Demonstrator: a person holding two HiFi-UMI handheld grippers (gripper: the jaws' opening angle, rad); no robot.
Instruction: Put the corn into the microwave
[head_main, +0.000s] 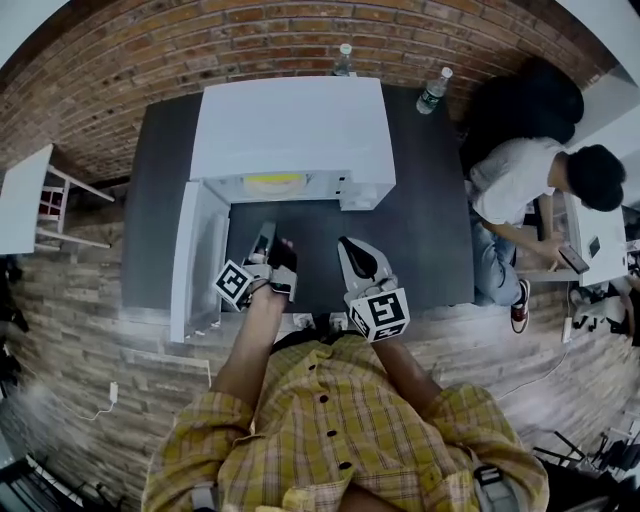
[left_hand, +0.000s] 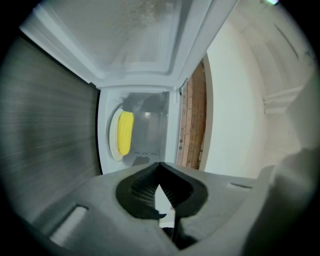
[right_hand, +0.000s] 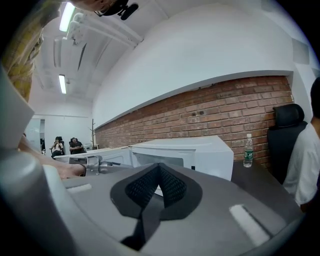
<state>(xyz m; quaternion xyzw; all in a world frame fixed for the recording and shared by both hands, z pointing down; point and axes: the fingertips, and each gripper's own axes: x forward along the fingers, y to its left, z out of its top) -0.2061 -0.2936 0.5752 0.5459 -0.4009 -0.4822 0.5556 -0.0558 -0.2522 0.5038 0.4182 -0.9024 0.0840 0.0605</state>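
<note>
- Brick wall: runs behind the whole set-up.
- Worktop: dark and flat, set against the wall; it carries the microwave and both bottles.
- Microwave: white box at the back centre of the worktop, with its cavity facing the person.
- Door: white, swung fully open to the left in the head view, standing out over the worktop's left side.
- Seated person: white shirt, at the worktop's right end, well apart from the microwave.
- Left gripper: held level in front of the open cavity, just beside the door. Jaws closed tip to tip with nothing between them.
- Right gripper: over the worktop near the left gripper, aimed toward the microwave. Jaws closed together and empty.
- Plate: pale and round, inside the cavity.
- Corn: one yellow cob lying on the plate inside the microwave, apart from both grippers.
- Bottle, green label: clear plastic, upright on the worktop to the right of the microwave, near the wall.
- Second bottle: clear, behind the microwave's back edge; its base is hidden.
</note>
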